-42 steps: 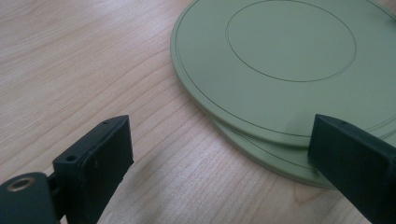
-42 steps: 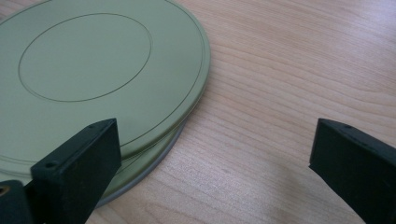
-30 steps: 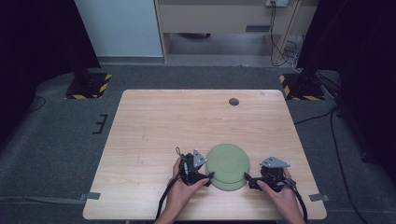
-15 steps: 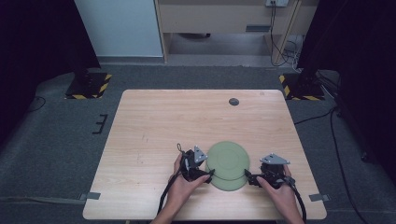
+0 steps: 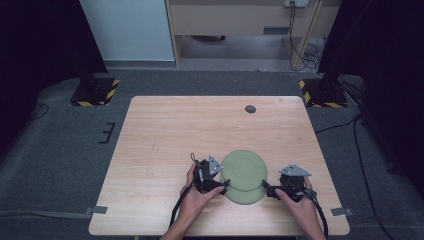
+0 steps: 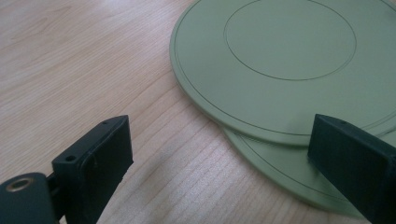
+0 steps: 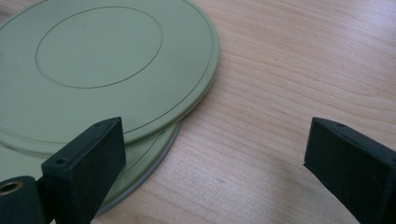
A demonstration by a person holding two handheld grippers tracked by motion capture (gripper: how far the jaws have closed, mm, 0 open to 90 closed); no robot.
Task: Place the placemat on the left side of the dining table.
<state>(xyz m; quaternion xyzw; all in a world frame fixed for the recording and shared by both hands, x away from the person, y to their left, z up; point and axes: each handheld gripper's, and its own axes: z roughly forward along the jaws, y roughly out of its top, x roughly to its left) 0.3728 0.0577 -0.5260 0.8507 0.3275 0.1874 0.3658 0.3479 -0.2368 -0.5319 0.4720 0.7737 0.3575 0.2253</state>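
High view: two green plates stacked on the counter [image 5: 165,135], close to the near edge and a bit right of centre. Top plate [image 5: 243,169] is shifted toward the far edge, so the bottom plate [image 5: 246,196] pokes out as a crescent on the near side. Left claw [image 5: 223,185] sits just beside the stack's left rim, held by the left hand [image 5: 196,195]. Right claw [image 5: 266,189] sits just beside the right rim, held by the right hand [image 5: 299,204]. Grey three-cornered plate on top of each. A small dark round disc [image 5: 250,108] lies near the far edge, well apart from the plates. Black-and-yellow striped bases on the floor off both far corners.

Left gripper view: jaws wide apart, nothing pinched. One jaw is over bare wood, the other is in front of the stack rim where the top plate [image 6: 289,60] overlaps the bottom plate [image 6: 289,179]. Cannot tell if that jaw touches the rim. Plates carry concentric ring lines only, with no brand, label or writing readable.

Right gripper view: jaws wide, just been closing a little, nothing clamped between them. One jaw is in front of the overlapped rims of the top plate [image 7: 98,60] and the bottom plate [image 7: 149,149], the other is over bare wood. No text on the plates or counter here either.
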